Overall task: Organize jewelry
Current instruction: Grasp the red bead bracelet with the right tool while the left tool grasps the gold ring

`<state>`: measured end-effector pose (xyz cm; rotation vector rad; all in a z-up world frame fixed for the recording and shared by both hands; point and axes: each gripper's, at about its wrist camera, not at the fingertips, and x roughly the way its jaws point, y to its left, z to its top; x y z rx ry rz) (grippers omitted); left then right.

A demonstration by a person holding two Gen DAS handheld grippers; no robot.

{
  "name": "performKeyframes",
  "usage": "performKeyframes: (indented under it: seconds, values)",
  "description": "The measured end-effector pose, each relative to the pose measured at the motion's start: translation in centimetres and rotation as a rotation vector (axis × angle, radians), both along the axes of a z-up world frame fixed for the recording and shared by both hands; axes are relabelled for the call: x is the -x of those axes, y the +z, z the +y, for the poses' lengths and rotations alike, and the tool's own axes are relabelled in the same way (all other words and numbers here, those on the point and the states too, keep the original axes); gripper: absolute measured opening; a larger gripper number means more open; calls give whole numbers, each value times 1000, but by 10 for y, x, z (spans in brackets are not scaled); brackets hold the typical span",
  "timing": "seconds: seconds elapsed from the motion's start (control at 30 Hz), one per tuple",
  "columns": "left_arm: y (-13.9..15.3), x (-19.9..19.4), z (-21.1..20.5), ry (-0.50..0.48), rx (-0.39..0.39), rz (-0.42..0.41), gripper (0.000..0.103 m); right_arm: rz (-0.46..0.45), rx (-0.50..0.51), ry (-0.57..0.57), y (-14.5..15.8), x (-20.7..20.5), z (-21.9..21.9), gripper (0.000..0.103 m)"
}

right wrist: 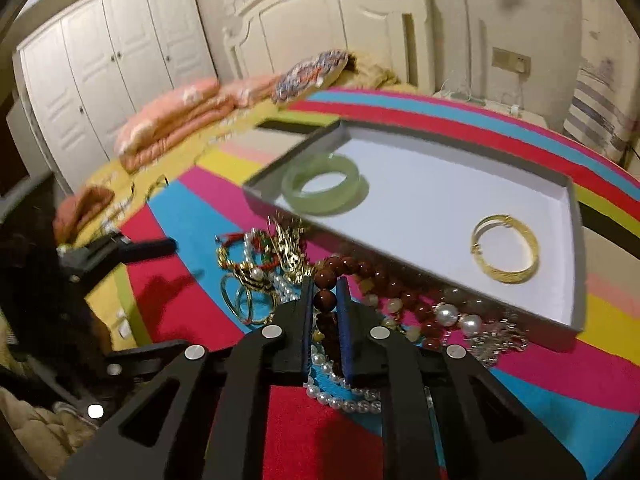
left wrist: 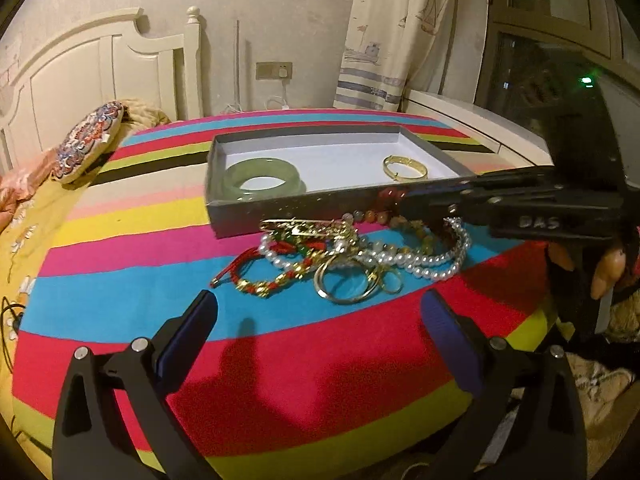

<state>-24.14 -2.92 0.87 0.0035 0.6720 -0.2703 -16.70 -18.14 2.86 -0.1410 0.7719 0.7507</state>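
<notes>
A shallow grey box (left wrist: 280, 216) (right wrist: 576, 240) with a white floor lies on the striped cover. Inside it are a pale green jade bangle (left wrist: 260, 181) (right wrist: 322, 184) and a gold bangle (left wrist: 405, 167) (right wrist: 505, 254). In front of the box lies a tangled pile of jewelry (left wrist: 340, 258): a pearl strand (right wrist: 340, 396), a red cord bracelet (left wrist: 256, 280), gold rings (right wrist: 248, 300). My right gripper (right wrist: 325, 292) (left wrist: 404, 198) is shut on a strand of dark red beads (right wrist: 326, 286) at the pile's box side. My left gripper (left wrist: 320, 312) stands open, short of the pile, with nothing between its fingers.
The cover's bright stripes (left wrist: 280, 360) drape a rounded surface that drops off at the near edge. A patterned round cushion (left wrist: 88, 142) and a folded pink quilt (right wrist: 180, 120) lie at the far left. A white headboard (right wrist: 320, 20) and wardrobe (right wrist: 100, 64) stand behind.
</notes>
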Motion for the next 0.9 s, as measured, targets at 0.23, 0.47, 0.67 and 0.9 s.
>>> performKeyframes:
  seconds: [0.23, 0.47, 0.67, 0.9]
  values:
    - [0, -17, -13, -33, 16, 9, 76, 0, -97, -7, 8, 2, -19, 14]
    - [-9, -30, -22, -33, 0, 41, 58, -8, -153, -14, 12, 4, -32, 14]
    - [-10, -33, -21, -29, -13, 40, 38, -12, -185, -26, 15, 4, -39, 14]
    - [-6, -25, -20, -51, 0, 18, 38, -29, -238, -42, 23, 6, -48, 14]
